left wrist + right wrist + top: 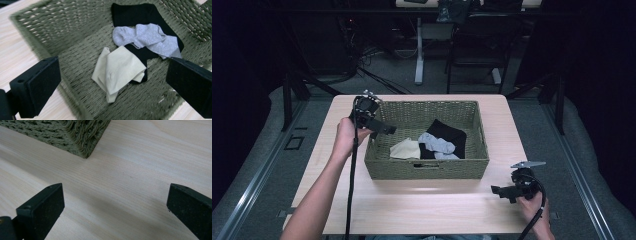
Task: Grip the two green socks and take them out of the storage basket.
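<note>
A: Where's the cream sock (pixel 117 70)?
B: On the floor of the woven basket (pixel 427 167), touching the black sock (pixel 135 15); a grey sock (pixel 147 37) lies across that one.
A: And the tongs?
B: The left gripper (pixel 382 127) hangs over the basket's left rim, jaws spread wide, empty. The right gripper (pixel 502 192) sits low over the table (pixel 422 210), near the basket's corner, also wide apart and holding nothing

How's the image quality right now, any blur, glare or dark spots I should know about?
High view: the table is evenly lit with a soft sheen before the basket, and the room behind is very dark. Left gripper view: the cream sock is sharp, the near basket rim slightly blurred. Right gripper view: the wood grain is clear, no glare, and the black fingers lack detail.
</note>
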A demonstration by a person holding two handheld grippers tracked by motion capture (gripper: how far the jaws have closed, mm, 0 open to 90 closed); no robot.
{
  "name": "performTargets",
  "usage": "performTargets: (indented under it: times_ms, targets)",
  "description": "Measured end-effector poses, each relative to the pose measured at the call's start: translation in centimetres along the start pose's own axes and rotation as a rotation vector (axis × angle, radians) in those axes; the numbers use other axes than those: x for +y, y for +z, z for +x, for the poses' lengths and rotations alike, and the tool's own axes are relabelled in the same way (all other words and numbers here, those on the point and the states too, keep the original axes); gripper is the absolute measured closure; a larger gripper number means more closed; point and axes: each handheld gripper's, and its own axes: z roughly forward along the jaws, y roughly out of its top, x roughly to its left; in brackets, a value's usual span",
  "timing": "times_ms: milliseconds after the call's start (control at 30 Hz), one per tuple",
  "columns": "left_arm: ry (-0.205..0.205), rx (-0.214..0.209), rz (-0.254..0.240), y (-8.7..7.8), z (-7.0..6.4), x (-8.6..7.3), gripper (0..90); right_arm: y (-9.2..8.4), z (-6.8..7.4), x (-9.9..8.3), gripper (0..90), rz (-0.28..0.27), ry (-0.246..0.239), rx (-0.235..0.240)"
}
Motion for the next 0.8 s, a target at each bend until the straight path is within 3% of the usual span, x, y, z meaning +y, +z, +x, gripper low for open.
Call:
performTargets:
  times_ms: [367,800]
  targets:
    - [0.035,-0.033,0.087,4.5,-1.1,1.3,1.1,0.0,0.0,0.0,0.7,0.0,0.0,0.001]
    - [0.034,-0.048,0.202,9.4,-1.4,1.5,8.5,0.0,0.0,0.0,0.7,-0.001,-0.002,0.005]
